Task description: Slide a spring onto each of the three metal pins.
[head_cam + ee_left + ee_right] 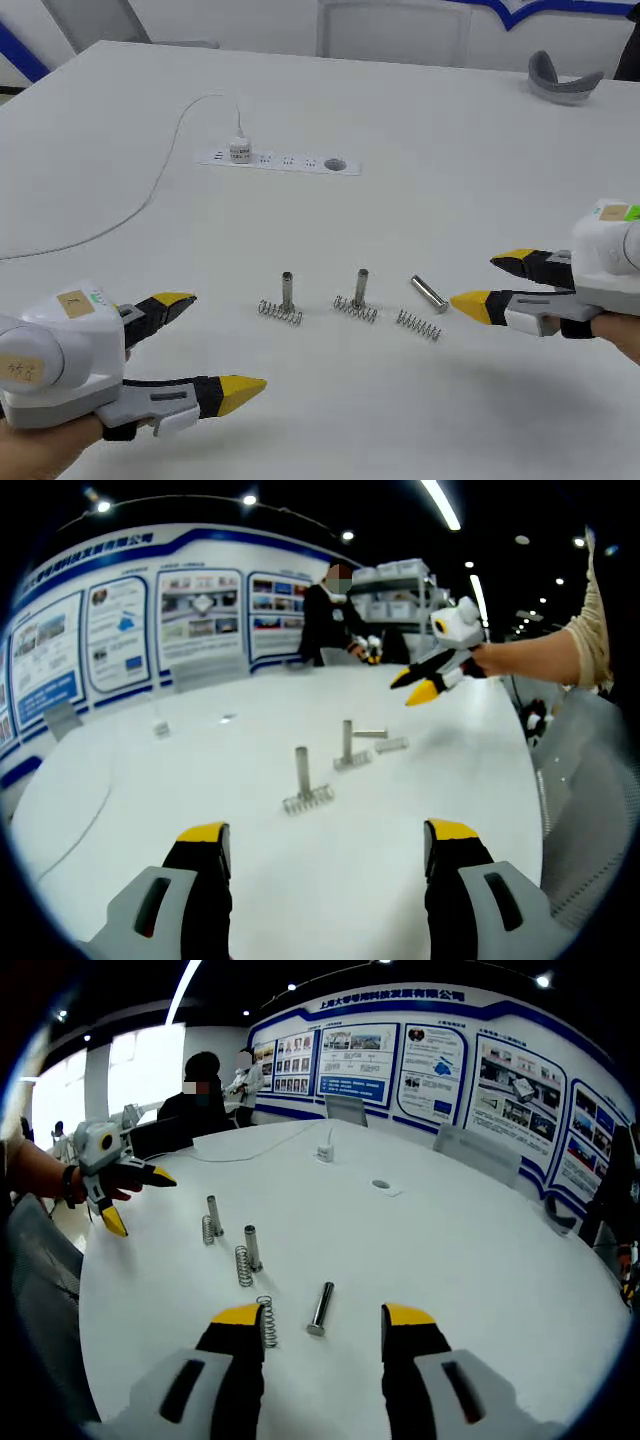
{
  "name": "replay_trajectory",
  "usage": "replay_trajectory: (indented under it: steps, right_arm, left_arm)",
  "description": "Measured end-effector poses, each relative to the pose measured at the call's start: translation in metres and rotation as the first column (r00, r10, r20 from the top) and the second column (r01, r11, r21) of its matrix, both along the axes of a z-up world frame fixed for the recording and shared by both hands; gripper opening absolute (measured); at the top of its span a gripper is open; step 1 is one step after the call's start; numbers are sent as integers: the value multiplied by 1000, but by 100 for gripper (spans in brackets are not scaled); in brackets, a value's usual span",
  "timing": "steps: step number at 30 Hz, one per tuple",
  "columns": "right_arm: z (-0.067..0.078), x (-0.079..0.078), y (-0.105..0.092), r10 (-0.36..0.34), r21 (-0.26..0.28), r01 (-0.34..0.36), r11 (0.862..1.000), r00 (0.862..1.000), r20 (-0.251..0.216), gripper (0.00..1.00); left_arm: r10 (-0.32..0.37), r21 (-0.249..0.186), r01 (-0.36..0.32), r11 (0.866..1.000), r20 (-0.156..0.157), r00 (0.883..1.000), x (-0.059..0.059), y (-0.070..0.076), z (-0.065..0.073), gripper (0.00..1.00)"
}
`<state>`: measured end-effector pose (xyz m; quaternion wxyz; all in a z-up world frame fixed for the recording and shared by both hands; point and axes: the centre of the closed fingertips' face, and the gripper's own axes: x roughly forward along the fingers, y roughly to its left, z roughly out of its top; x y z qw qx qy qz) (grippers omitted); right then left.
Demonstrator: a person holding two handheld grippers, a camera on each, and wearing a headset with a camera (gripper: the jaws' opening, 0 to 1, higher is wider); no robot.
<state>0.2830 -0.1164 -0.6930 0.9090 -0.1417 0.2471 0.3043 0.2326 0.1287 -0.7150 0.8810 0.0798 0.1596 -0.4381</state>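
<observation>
While both grippers hover over the white table (450, 150), the head view shows the middle pin (361, 287) standing upright with the middle spring (356, 309) lying at its foot. Left of the middle pin stands the second pin (287, 290), the left spring (280, 313) at its base. Right of the middle pin, the third pin (429, 294) lies flat near the right spring (418, 325). The left gripper (226, 340), jaws wide and empty, sits well left of the middle pin; the right gripper (475, 280), equally wide and empty, sits to its right.

From the left gripper view, the middle pin (347, 742) rises just beyond the second pin (302, 771), framed by spread jaws.

From the right gripper view, the third pin (321, 1308) lies between wide jaws, nearer than the middle pin (252, 1247).
</observation>
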Motion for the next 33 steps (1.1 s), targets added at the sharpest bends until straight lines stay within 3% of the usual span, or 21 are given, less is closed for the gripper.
replay_trajectory:
  steps: [14,33]
  right_arm:
    - [-14,24,8,-49,-55,46,997,998,-48,38]
    - [-38,44,22,-52,-116,38,992,991,-120,29]
  left_arm:
    - [4,5,-4,1000,-1,1000,0,2,-1,80]
    - [4,13,-4,1000,-6,1000,-2,1,-2,80]
